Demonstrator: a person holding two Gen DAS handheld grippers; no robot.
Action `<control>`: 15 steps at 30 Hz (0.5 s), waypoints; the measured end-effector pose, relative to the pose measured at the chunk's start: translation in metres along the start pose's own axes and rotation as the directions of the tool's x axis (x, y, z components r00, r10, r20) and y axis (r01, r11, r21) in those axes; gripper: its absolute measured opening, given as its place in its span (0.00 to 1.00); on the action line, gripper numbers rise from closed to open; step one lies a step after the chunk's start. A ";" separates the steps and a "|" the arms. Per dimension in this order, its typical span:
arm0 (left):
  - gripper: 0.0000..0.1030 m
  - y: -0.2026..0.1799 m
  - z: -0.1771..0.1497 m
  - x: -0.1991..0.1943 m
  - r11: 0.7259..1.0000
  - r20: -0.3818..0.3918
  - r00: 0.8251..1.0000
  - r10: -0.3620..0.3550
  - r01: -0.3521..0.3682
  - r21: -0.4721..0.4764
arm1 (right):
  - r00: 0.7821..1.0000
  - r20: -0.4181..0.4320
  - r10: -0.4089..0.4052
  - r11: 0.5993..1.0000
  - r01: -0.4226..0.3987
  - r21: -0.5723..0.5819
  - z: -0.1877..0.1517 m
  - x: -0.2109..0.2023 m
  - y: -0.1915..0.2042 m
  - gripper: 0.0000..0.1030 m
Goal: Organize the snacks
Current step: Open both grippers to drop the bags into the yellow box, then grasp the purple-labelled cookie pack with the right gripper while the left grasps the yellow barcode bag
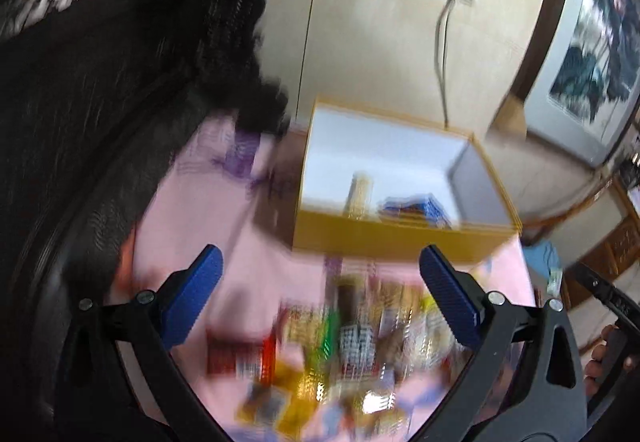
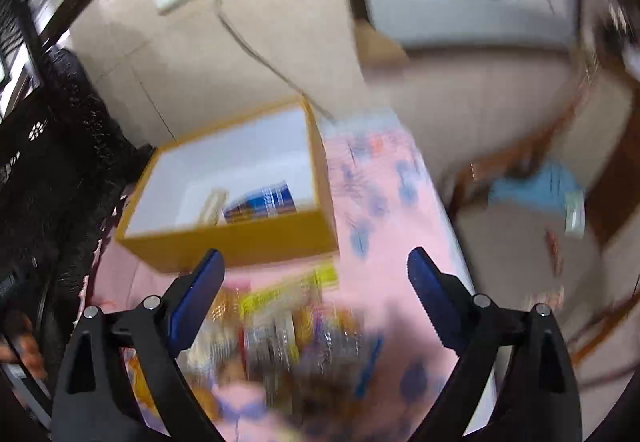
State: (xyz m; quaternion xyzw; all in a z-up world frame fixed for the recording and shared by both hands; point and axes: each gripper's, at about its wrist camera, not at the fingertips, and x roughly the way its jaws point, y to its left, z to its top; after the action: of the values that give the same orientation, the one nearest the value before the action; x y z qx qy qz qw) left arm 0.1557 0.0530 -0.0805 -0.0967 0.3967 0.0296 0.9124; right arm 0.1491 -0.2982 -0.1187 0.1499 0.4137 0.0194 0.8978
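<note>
A heap of snack packets [image 1: 340,342] lies blurred on a pink tablecloth [image 1: 256,266], below and between the blue fingers of my left gripper [image 1: 320,258], which is open and holds nothing. Behind it stands a yellow box [image 1: 400,238] with a white inside, holding a blue packet [image 1: 416,208] and a pale upright one [image 1: 360,194]. In the right wrist view the same yellow box [image 2: 240,242] sits at the left and the blue packet [image 2: 264,202] shows inside it. My right gripper [image 2: 316,262] is open above the blurred snack packets [image 2: 280,330], with nothing in it.
A black chair back [image 1: 100,102] fills the left side. On the wall behind are a socket with a cable [image 1: 444,42] and a framed picture [image 1: 592,50]. The tablecloth's right edge [image 2: 452,242] drops to the floor, where a blue object [image 2: 536,182] lies.
</note>
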 end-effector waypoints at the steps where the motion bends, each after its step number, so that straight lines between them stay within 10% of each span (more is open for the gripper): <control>1: 0.98 0.002 -0.015 -0.002 1.000 -0.033 0.999 -0.003 0.003 -0.002 | 0.999 -0.036 -0.007 1.000 0.007 0.018 -0.014 0.002 -0.008 0.90; 7: 0.98 0.000 -0.069 -0.015 0.999 -0.134 0.991 -0.009 0.014 0.036 | 0.998 -0.035 -0.061 0.968 0.051 -0.246 -0.054 0.011 0.001 0.90; 15: 0.98 -0.007 -0.069 -0.036 0.999 -0.090 0.996 -0.005 0.010 0.053 | 0.993 -0.079 0.090 0.714 -0.120 -0.690 -0.067 0.032 0.015 0.90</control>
State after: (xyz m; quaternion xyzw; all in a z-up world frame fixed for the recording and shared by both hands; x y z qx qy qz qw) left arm 0.0824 0.0332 -0.0995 -0.0749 0.4378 0.0109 0.8959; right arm 0.1211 -0.2615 -0.1790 -0.1741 0.3847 0.2267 0.8777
